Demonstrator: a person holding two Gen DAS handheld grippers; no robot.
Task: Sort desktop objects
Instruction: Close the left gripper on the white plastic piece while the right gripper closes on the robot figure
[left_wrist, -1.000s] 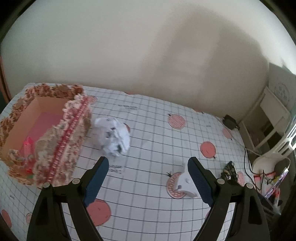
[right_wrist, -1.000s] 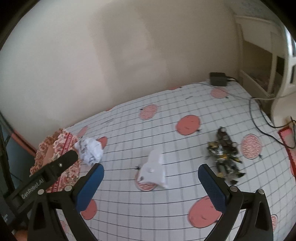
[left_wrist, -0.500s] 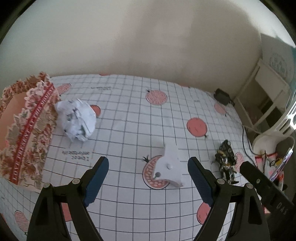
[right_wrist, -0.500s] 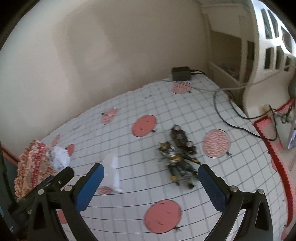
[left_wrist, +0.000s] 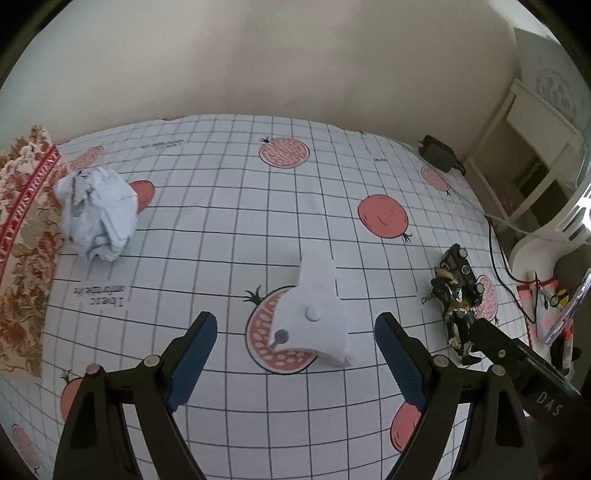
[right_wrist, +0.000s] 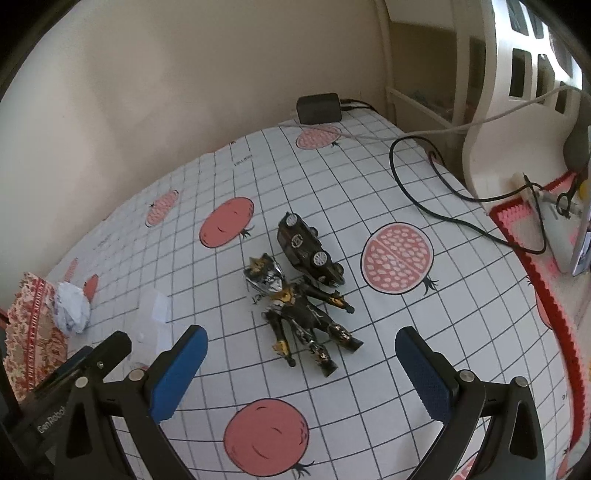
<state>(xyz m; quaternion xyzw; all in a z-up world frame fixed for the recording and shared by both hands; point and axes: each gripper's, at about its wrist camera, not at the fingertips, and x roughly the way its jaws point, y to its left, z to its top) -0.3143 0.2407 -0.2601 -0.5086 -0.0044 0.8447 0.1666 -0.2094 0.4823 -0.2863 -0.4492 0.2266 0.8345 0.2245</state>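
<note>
- The left gripper (left_wrist: 295, 354) hung over the table with its two blue pads wide apart and nothing between them.
- Just past those pads lay a white folded paper piece (left_wrist: 317, 314), sitting on a pomegranate picture printed on the checked tablecloth (left_wrist: 229, 206).
- A crumpled ball of white paper (left_wrist: 96, 218) lay farther off to the left, just beside a flowery red and tan box (left_wrist: 26, 236).
- I could only see one side of the box, so I could not tell what was in it.
- The right gripper (right_wrist: 301, 373) also had its blue pads wide apart, with nothing held.
- A black and gold toy figure (right_wrist: 299, 314) lay flat on the cloth just ahead of the right gripper, between the lines of its two pads but not touched by them.
- A small black toy car (right_wrist: 306, 249) lay touching the top end of the figure.
- A black power adapter (right_wrist: 318, 108) sat at the far edge of the table by the wall, and a black cable (right_wrist: 424, 195) curled across the cloth on the right.
- Part of a white plastic chair (right_wrist: 517, 92) stood at the right side of the table.
</note>
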